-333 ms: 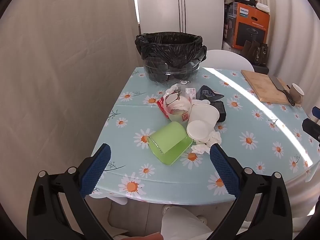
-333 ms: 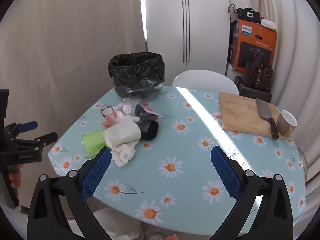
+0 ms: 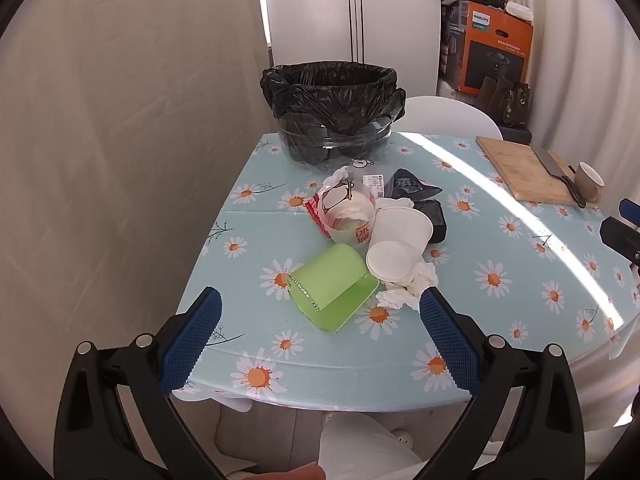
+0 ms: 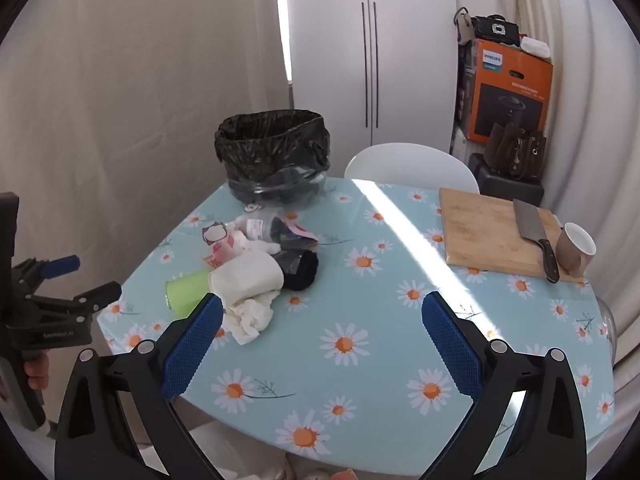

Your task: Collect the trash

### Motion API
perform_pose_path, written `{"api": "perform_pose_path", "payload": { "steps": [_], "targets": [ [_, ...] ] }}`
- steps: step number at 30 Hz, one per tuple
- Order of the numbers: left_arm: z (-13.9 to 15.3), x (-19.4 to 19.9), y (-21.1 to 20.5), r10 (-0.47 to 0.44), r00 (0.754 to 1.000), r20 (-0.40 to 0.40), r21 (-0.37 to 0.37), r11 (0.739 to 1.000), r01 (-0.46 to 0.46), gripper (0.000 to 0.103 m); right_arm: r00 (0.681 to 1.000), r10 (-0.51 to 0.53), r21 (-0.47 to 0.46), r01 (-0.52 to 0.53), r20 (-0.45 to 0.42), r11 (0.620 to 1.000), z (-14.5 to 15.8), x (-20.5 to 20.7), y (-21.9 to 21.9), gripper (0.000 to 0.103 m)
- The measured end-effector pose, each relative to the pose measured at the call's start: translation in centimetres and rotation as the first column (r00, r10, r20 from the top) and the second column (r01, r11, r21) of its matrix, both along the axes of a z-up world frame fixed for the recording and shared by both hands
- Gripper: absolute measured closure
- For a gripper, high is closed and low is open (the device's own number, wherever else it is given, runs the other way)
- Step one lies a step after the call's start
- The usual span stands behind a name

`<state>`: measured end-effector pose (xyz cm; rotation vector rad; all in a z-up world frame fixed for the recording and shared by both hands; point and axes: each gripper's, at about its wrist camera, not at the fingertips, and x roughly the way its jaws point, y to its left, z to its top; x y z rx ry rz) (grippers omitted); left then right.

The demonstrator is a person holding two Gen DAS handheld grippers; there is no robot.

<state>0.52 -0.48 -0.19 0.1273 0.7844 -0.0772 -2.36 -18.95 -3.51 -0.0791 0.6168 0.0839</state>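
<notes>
A heap of trash lies on the daisy-print table (image 3: 500, 320): a green plastic cup (image 3: 334, 288) on its side, white paper cups (image 3: 396, 242), crumpled tissue (image 3: 408, 290), a red-and-white wrapper (image 3: 344, 208) and dark packets (image 3: 432, 212). Behind it stands a bin lined with a black bag (image 3: 332, 108). My left gripper (image 3: 320, 336) is open above the table's near edge, short of the green cup, holding nothing. My right gripper (image 4: 320, 340) is open and empty above the table (image 4: 360, 380), to the right of the heap (image 4: 248, 280). The bin (image 4: 272, 152) stands beyond.
A wooden cutting board (image 4: 492, 236) with a cleaver (image 4: 534, 236) and a brown mug (image 4: 574, 248) sits at the right. A white chair (image 4: 412, 168) stands behind the table. An orange box (image 4: 508, 96) and a white cabinet (image 4: 368, 52) are at the back.
Both views sit slightly nearer the table; the trash heap looks a little larger and lower. Nothing was grasped or released.
</notes>
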Motion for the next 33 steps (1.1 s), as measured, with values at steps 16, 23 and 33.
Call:
{"api": "perform_pose_path", "payload": {
  "steps": [16, 23, 33],
  "targets": [
    [0.2, 0.7, 0.4, 0.032, 0.999, 0.013, -0.016, 0.999, -0.032, 0.006, 1.000, -0.003, -0.032, 0.002, -0.023, 0.999, 0.0, 0.6, -0.8, 0.008],
    [0.1, 0.9, 0.9, 0.035, 0.999, 0.011, -0.010, 0.999, -0.035, 0.006, 1.000, -0.019, -0.030, 0.018, -0.011, 0.999, 0.0, 0.6, -0.8, 0.008],
    [-0.1, 0.7, 0.2, -0.005, 1.000, 0.015, 0.025, 1.000, 0.005, 0.006, 1.000, 0.011, -0.067, -0.010, 0.014, 0.998, -0.1, 0.5, -0.5, 0.008]
  ]
}}
